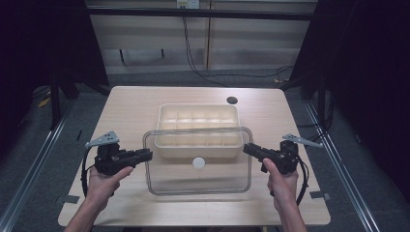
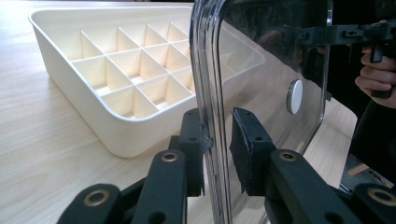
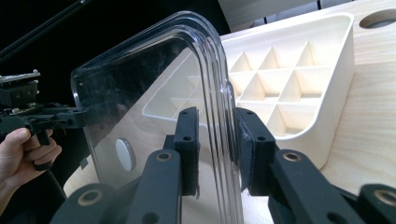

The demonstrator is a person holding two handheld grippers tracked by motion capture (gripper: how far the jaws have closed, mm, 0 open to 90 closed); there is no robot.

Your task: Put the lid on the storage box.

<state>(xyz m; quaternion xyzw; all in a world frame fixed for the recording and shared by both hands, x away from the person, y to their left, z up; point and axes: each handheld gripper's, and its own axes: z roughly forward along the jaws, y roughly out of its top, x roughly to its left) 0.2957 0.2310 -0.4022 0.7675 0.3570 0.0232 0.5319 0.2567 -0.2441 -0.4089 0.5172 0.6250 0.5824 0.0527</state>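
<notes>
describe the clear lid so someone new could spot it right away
On the wooden table, find the cream divided tray. The clear lid overlaps its near edge, between the left gripper and right gripper. It alone is see-through, with a round white knob.

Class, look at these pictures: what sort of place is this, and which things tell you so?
Probably a lab or recording setup: a lone wooden table between metal rails, cables across the floor, and dark curtains at both sides.

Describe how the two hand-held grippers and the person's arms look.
Both are matte black pistol-style tools. The left hand-held gripper and the right hand-held gripper each carry a grey three-cornered plate on top and trail a black cable that loops down beside the wrist. In the gripper views, each has two black linkage arms with brass-coloured pivot rings, ending in flat black padded jaws. The forearms show no sleeves; the hands wear no gloves.
</notes>
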